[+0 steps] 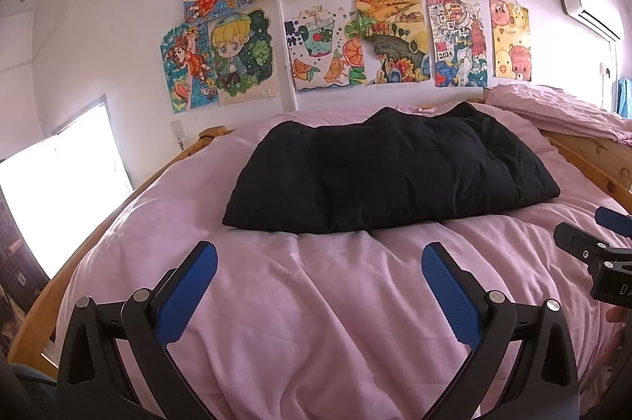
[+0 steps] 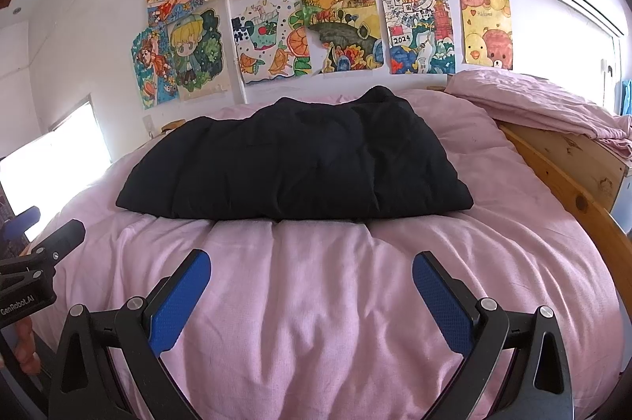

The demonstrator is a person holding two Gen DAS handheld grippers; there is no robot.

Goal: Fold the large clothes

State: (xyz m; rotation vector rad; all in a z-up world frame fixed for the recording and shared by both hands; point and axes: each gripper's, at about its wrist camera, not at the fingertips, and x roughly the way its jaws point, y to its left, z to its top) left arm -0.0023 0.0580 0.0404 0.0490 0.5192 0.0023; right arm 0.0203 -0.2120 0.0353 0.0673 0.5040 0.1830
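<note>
Garment: I see a black padded garment (image 1: 391,175) lying as a thick folded bundle across the middle of the bed (image 1: 316,301), its long edge facing me.
Left gripper (image 1: 319,295): I have it spread wide, empty, hovering over the pink cover short of the garment.
Right gripper (image 2: 311,301): likewise wide apart and holding nothing, beside the left one.
Hard to tell: the dark fabric swallows its seams; I cannot make out sleeves or collar.
Bed: wrinkled pink cover, wooden frame (image 2: 568,191), pink bedding (image 2: 533,100) piled at the right.
Room: white wall with colourful drawings (image 1: 335,9), an air conditioner (image 1: 588,1) high on the right, a bright window (image 1: 59,191) at the left.
</note>
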